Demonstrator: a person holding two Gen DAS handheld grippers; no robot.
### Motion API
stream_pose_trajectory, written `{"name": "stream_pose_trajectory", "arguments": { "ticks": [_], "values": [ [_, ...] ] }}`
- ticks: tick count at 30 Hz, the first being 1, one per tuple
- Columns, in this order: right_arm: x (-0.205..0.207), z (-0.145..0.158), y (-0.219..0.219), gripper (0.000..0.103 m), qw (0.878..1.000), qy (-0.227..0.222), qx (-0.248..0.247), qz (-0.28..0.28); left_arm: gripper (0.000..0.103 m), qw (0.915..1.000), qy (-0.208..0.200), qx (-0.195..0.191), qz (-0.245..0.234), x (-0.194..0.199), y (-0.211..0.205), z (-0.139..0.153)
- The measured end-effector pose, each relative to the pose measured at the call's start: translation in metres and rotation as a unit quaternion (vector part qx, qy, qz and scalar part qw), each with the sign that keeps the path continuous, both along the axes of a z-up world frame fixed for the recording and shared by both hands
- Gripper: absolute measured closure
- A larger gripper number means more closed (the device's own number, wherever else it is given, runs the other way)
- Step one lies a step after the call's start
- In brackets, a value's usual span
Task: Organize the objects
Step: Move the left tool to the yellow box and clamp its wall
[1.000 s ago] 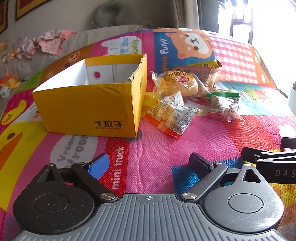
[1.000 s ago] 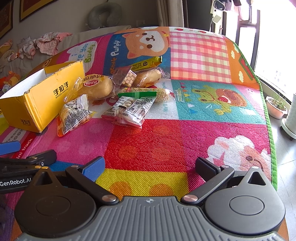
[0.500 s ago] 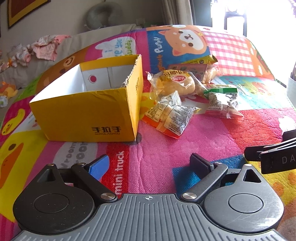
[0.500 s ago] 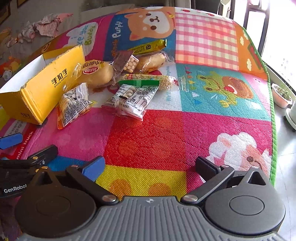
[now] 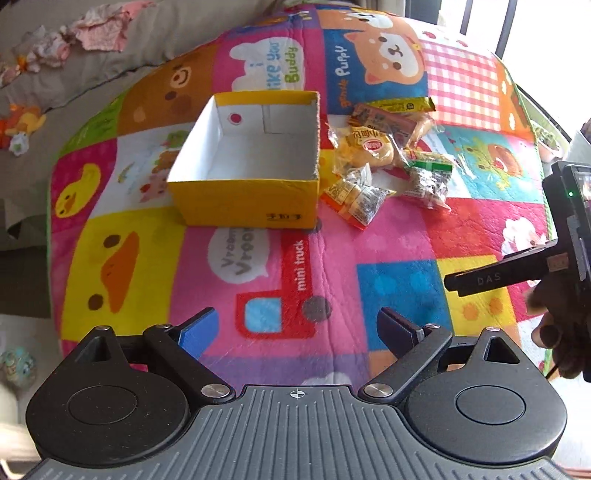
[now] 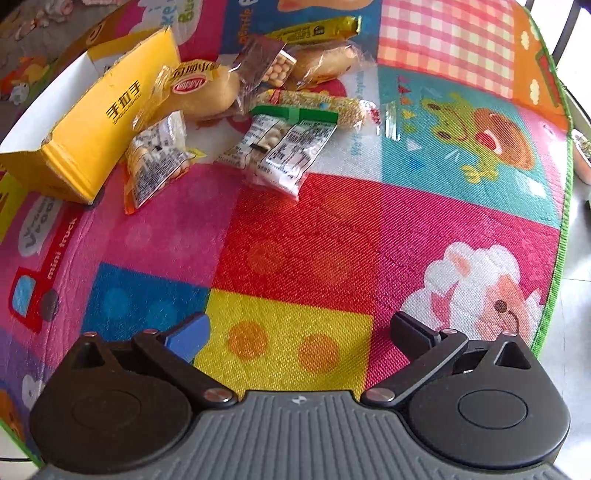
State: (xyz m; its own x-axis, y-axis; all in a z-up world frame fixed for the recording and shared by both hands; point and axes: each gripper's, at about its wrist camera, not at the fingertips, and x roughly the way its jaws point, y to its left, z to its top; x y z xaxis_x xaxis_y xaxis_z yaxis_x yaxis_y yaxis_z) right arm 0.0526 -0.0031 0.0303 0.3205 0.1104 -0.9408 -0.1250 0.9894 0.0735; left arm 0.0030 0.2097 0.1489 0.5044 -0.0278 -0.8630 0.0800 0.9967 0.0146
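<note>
An open yellow cardboard box (image 5: pixel 255 206) with a bare white inside stands on the colourful play mat (image 5: pixel 332 266). Right of it lies a pile of wrapped snacks: a bread bun (image 6: pixel 207 92), an orange-edged packet (image 6: pixel 155 166), a green-topped packet (image 6: pixel 284 151), a grain bar (image 6: pixel 317 105), a yellow bar (image 6: pixel 317 31). My left gripper (image 5: pixel 299 330) hangs open above the mat, short of the box. My right gripper (image 6: pixel 299 332) is open too, well short of the snacks, and shows as a black body (image 5: pixel 569 236) at the right edge of the left wrist view.
A grey sofa with scattered clothes (image 5: pixel 99 33) runs behind the mat. The mat's green edge (image 6: pixel 554 277) drops to pale floor on the right. A hand (image 5: pixel 554 325) holds the right gripper. A small toy (image 5: pixel 22 125) lies at far left.
Both grippers have risen and tilted down, so the box interior and snack pile are seen from above. Nothing on the mat has moved; both stay open.
</note>
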Motion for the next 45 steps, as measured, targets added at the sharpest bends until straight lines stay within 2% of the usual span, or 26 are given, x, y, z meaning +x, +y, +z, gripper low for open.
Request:
{"name": "stream_pose_trajectory", "arguments": {
  "ticks": [2,4,8,12,14,17,21,23,26,29,33,35,36,37,40,41,43,45],
  "values": [
    [-0.003,0.009,-0.003,0.000,0.999,0.031,0.020,-0.008,0.007,0.9998,0.013,0.005,0.017,-0.005,0.012,0.016],
    [-0.013,0.028,-0.003,0.000,0.999,0.032,0.025,-0.016,0.007,0.9992,0.019,0.008,0.034,-0.005,0.023,0.027],
    [-0.036,0.091,0.010,0.000,1.000,-0.014,0.004,-0.004,0.007,0.9990,0.027,0.005,0.035,0.008,0.038,0.040],
    [-0.049,0.149,0.034,0.000,0.997,-0.069,-0.023,0.017,0.007,0.9997,0.022,-0.009,0.010,0.038,0.053,0.043],
    [-0.049,0.172,0.046,0.000,0.995,-0.086,-0.040,0.009,0.007,0.9995,0.029,-0.012,0.006,0.056,0.064,0.043],
    [-0.048,0.200,0.061,0.000,0.996,-0.082,-0.011,-0.020,0.007,0.9991,0.028,-0.033,0.001,0.085,0.084,0.044],
    [-0.050,0.225,0.080,0.000,0.994,-0.085,0.010,-0.063,0.007,0.9991,0.025,-0.027,-0.021,0.134,0.100,0.032],
    [-0.052,0.234,0.086,0.000,0.993,-0.079,0.028,-0.089,0.007,0.9988,0.034,-0.015,-0.031,0.163,0.102,0.016],
    [-0.063,0.247,0.097,0.000,0.990,-0.080,0.017,-0.113,0.007,0.9978,0.061,-0.004,-0.027,0.200,0.104,-0.014],
    [-0.075,0.254,0.101,0.000,0.989,-0.076,-0.016,-0.128,0.015,0.9966,0.078,0.006,-0.024,0.222,0.102,-0.037],
    [-0.099,0.255,0.093,0.000,0.982,-0.061,-0.041,-0.176,0.025,0.9953,0.093,0.005,-0.025,0.234,0.094,-0.057],
    [-0.107,0.253,0.086,0.000,0.979,-0.051,-0.040,-0.194,0.040,0.9949,0.097,0.005,-0.027,0.235,0.087,-0.062],
    [-0.109,0.251,0.083,0.000,0.978,-0.046,-0.038,-0.199,0.060,0.9948,0.098,0.004,-0.029,0.234,0.083,-0.064],
    [-0.110,0.249,0.080,0.000,0.978,-0.043,-0.035,-0.203,0.069,0.9948,0.097,0.007,-0.031,0.231,0.078,-0.065],
    [-0.107,0.240,0.076,0.000,0.979,-0.040,-0.028,-0.197,0.081,0.9934,0.103,0.000,-0.049,0.220,0.064,-0.068],
    [-0.103,0.238,0.074,0.000,0.980,-0.042,-0.026,-0.192,0.081,0.9928,0.106,0.003,-0.056,0.216,0.060,-0.068],
    [-0.091,0.232,0.067,0.000,0.983,-0.045,-0.015,-0.179,0.085,0.9919,0.107,0.019,-0.067,0.206,0.049,-0.068],
    [-0.077,0.225,0.058,0.000,0.985,-0.049,-0.004,-0.164,0.090,0.9911,0.115,0.032,-0.058,0.198,0.044,-0.067]
  ]
}}
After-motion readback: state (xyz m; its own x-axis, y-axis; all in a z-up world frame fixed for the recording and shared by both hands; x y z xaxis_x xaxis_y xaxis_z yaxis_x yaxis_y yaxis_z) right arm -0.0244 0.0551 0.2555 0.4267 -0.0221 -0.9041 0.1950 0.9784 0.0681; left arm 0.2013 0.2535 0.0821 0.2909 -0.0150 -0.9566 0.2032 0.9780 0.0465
